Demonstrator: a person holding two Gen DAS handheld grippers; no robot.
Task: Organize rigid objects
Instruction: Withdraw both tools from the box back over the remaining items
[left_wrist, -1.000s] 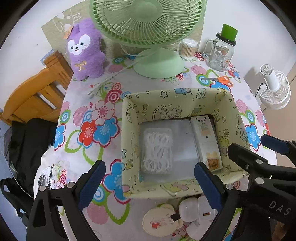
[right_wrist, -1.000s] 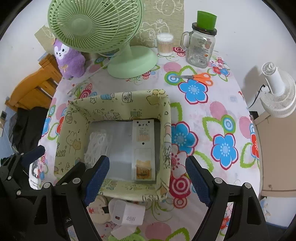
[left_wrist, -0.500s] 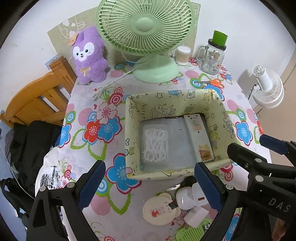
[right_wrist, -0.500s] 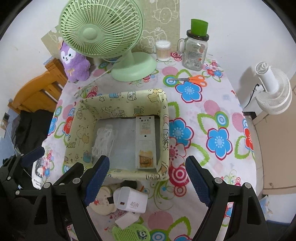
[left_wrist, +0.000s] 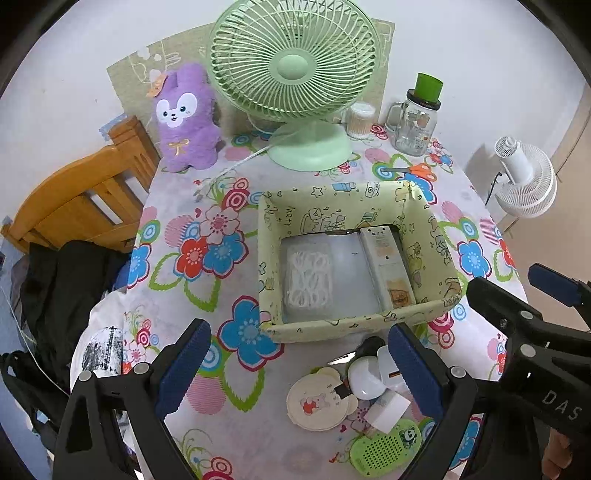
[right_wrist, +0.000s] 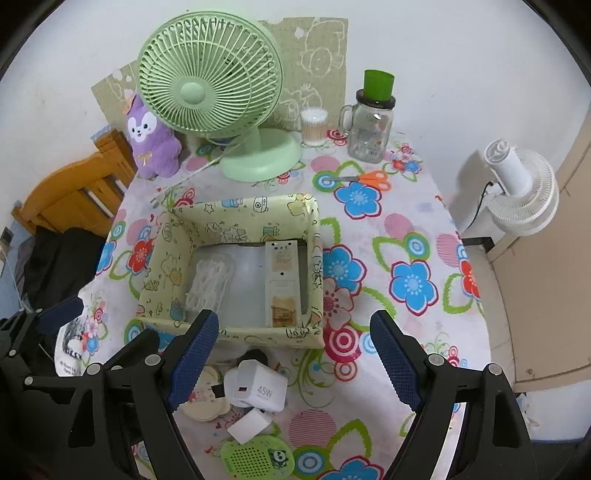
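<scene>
A pale green cartoon-print storage box (left_wrist: 362, 325) (right_wrist: 229, 334) sits mid-table. It holds a long white remote-like bar (left_wrist: 388, 269) (right_wrist: 282, 280) and a clear packet of white loops (left_wrist: 308, 275) (right_wrist: 210, 282). In front of the box lie a white 45W charger (right_wrist: 260, 387) (left_wrist: 365, 373), a round cream disc (left_wrist: 314, 400) (right_wrist: 205, 400), a small white block (right_wrist: 249, 424) and a green speaker-like gadget (left_wrist: 384, 445) (right_wrist: 258, 458). My left gripper (left_wrist: 299, 367) hangs open above these loose items. My right gripper (right_wrist: 291, 358) is open too, over the charger, holding nothing.
A green desk fan (left_wrist: 295, 74), purple plush toy (left_wrist: 184, 118), cotton-swab jar (left_wrist: 360, 118), glass mug with green lid (left_wrist: 415, 122) and orange scissors (right_wrist: 365, 179) stand behind the box. A wooden chair (left_wrist: 81, 199) is left, a white fan (right_wrist: 517, 192) right.
Both grippers have pulled back and up from the box. The loose items in front of it and the green gadget have come into view. Both stay open.
</scene>
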